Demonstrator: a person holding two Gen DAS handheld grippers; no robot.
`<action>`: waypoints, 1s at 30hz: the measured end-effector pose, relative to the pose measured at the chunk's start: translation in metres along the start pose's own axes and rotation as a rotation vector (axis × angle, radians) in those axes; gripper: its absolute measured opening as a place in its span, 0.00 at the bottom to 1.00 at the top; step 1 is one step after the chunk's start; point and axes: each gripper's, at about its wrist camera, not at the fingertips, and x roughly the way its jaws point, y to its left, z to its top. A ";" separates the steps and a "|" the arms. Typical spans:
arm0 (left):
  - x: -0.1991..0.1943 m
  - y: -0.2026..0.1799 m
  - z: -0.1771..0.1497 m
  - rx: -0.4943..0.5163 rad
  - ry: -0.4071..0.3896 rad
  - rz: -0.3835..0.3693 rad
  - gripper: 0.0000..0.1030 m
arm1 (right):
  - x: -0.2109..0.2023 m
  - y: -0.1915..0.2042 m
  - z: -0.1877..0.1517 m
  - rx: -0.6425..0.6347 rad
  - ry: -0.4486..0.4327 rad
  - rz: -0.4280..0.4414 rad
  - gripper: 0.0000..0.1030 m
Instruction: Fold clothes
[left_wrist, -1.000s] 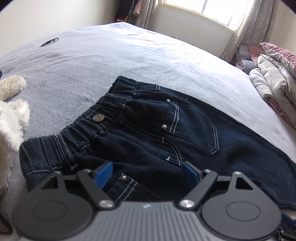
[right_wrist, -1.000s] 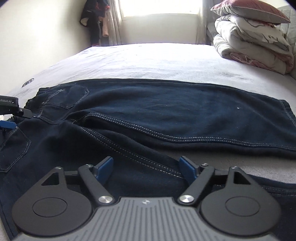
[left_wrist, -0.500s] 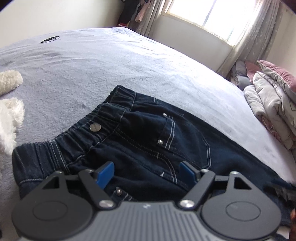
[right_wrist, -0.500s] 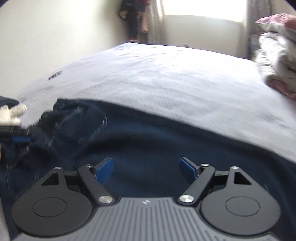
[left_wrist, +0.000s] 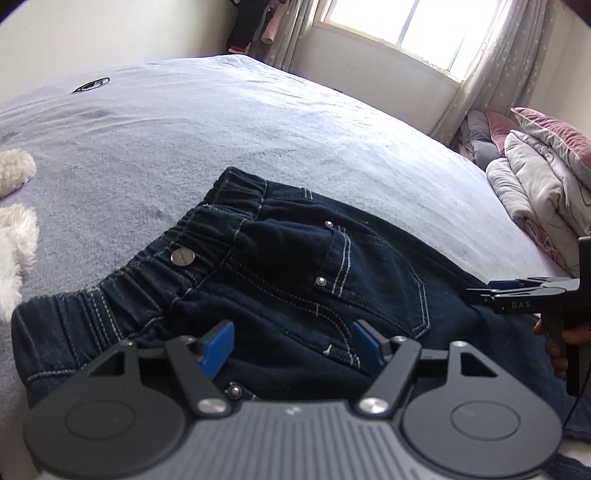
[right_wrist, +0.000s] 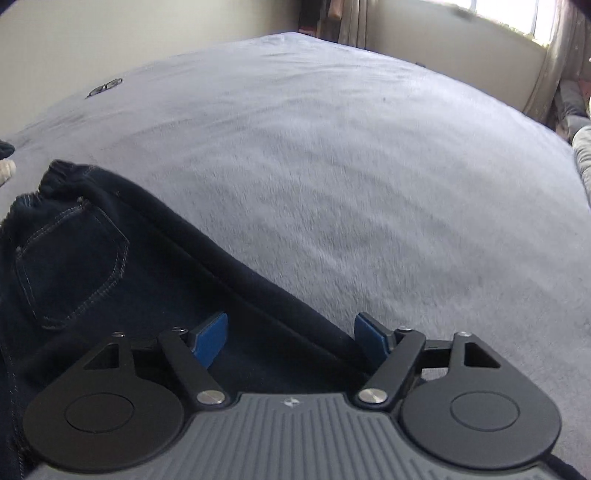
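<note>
The dark jeans (left_wrist: 303, 280) lie spread on the bed (left_wrist: 229, 140), waistband toward the left. The left tongs (left_wrist: 291, 338) hover with pads apart over the fly area; the right tongs (right_wrist: 291, 334) hover with pads apart over the far edge of the jeans. For a clean fold, each grip should likely take both layers at an edge, keeping the seams aligned.

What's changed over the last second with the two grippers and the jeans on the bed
The right gripper has swung left along the jeans toward the waistband end: its view went from the long legs to the back pocket, and it now shows at the right edge of the left wrist view. The left gripper stayed over the front pocket area. Both remain open, holding nothing; the jeans lie unmoved on the bed.
</note>
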 end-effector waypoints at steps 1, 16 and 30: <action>0.001 0.001 0.000 -0.001 0.003 0.001 0.69 | -0.001 -0.001 -0.001 0.014 -0.004 0.004 0.72; 0.002 0.016 0.005 -0.066 0.053 -0.009 0.69 | -0.118 0.076 -0.013 -0.166 -0.138 -0.191 0.08; -0.056 0.042 0.005 -0.236 -0.112 -0.199 0.67 | -0.203 0.168 -0.079 -0.207 -0.187 -0.227 0.07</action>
